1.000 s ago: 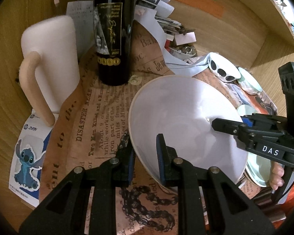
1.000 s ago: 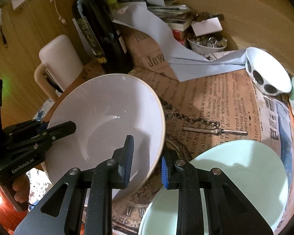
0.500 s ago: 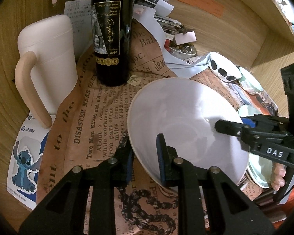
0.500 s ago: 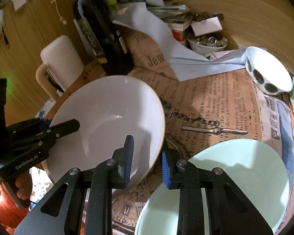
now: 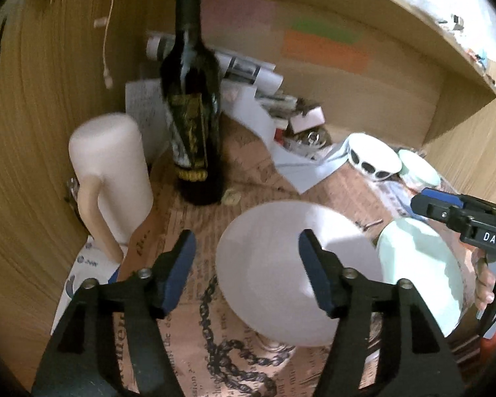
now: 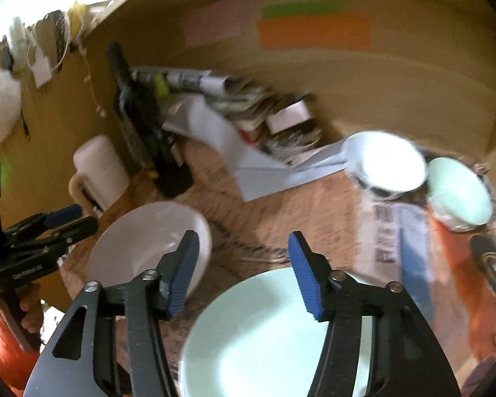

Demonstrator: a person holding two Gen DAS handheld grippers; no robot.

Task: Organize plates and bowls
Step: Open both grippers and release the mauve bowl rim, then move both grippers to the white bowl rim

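Observation:
A large white bowl (image 5: pixel 281 264) rests on the newspaper-covered table, beside a pale green plate (image 5: pixel 420 264). My left gripper (image 5: pixel 244 264) is open and empty, raised above the bowl's left rim. My right gripper (image 6: pixel 243 264) is open and empty above the green plate (image 6: pixel 264 337), with the white bowl (image 6: pixel 139 244) to its left. A white bowl with black spots (image 5: pixel 373 158) and a small green bowl (image 5: pixel 418 167) sit at the back right; both also show in the right wrist view, spotted bowl (image 6: pixel 387 162) and green bowl (image 6: pixel 459 192).
A dark wine bottle (image 5: pixel 191 115) and a cream mug (image 5: pixel 109 172) stand at the back left. Papers and a small dish of metal bits (image 5: pixel 307 135) crowd the back wall. A wooden shelf (image 5: pixel 413 16) overhangs the table.
Both grippers have opened, let go of the white bowl's rim and pulled up and back. The bowl now rests on the table beside the green plate.

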